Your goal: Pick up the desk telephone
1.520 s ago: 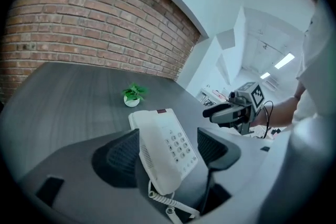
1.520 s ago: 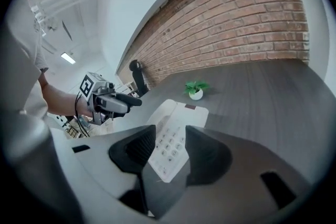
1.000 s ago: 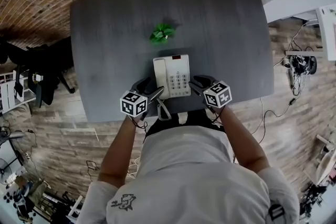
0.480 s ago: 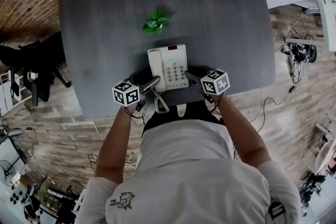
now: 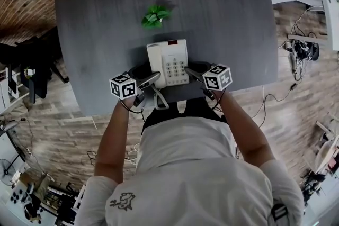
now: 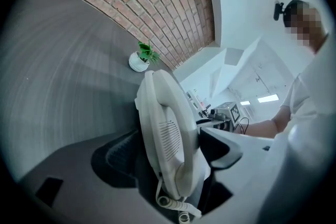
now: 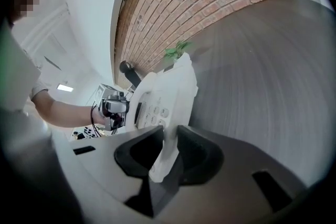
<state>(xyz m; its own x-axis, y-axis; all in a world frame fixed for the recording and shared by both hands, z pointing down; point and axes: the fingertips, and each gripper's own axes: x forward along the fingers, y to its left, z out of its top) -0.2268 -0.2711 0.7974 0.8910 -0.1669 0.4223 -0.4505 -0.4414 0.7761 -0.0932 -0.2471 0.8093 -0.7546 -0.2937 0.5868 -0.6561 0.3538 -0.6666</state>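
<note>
The white desk telephone sits flat on the dark grey table, its handset on the left. My left gripper is at the phone's near left corner. In the left gripper view the handset side stands between the jaws of the left gripper, which have just been opening and stand wide, a gap beside the left pad. My right gripper is at the phone's right side. The right gripper has just been closing, and its pads now pinch the phone's thin right edge.
A small potted plant stands on the table beyond the phone. The coiled handset cord hangs over the table's near edge by the left gripper. Brick wall lies beyond the far edge, and chairs stand at the left.
Both grippers have drawn in a little along the phone's sides. The right jaws have narrowed onto the phone's edge. The head view has shifted, while the phone stays in place near the plant.
</note>
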